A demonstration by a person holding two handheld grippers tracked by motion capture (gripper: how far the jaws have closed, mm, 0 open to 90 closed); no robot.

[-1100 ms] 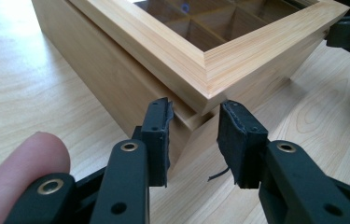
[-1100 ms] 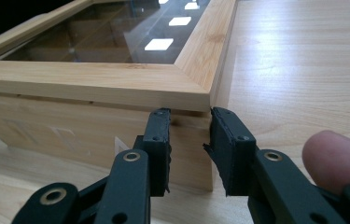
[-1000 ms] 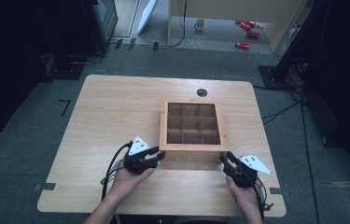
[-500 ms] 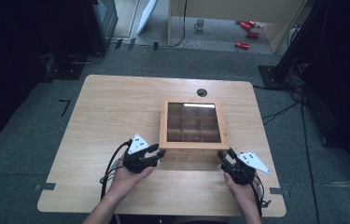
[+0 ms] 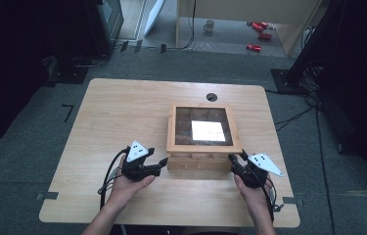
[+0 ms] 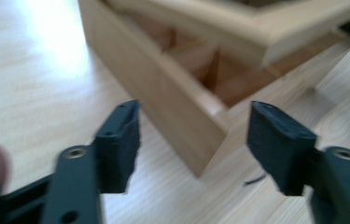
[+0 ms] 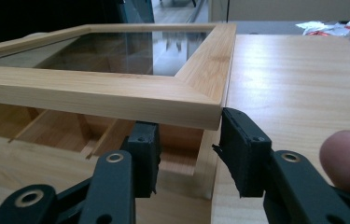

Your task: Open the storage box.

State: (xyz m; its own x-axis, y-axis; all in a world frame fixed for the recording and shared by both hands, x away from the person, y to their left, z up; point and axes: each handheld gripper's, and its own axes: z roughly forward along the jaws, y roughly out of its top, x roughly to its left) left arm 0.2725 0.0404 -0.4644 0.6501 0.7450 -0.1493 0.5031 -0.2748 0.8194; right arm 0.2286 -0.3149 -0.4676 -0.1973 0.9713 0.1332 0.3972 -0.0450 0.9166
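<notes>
Table (image 5: 122, 112) | high: lid (image 5: 203, 128) glares | right tool (image 7: 189, 154): lid propped above dividers

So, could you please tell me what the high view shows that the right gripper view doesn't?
From above: the whole table, the left claw at the box's near left corner, glare on the lid's glass. From the right gripper view: the gap under the lid's raised near edge, dividers inside. In both: the wooden box, its lid, the right claw at the near right corner. Both claws' jaws have just been opening, each facing a corner, pads not pressing it.
</notes>
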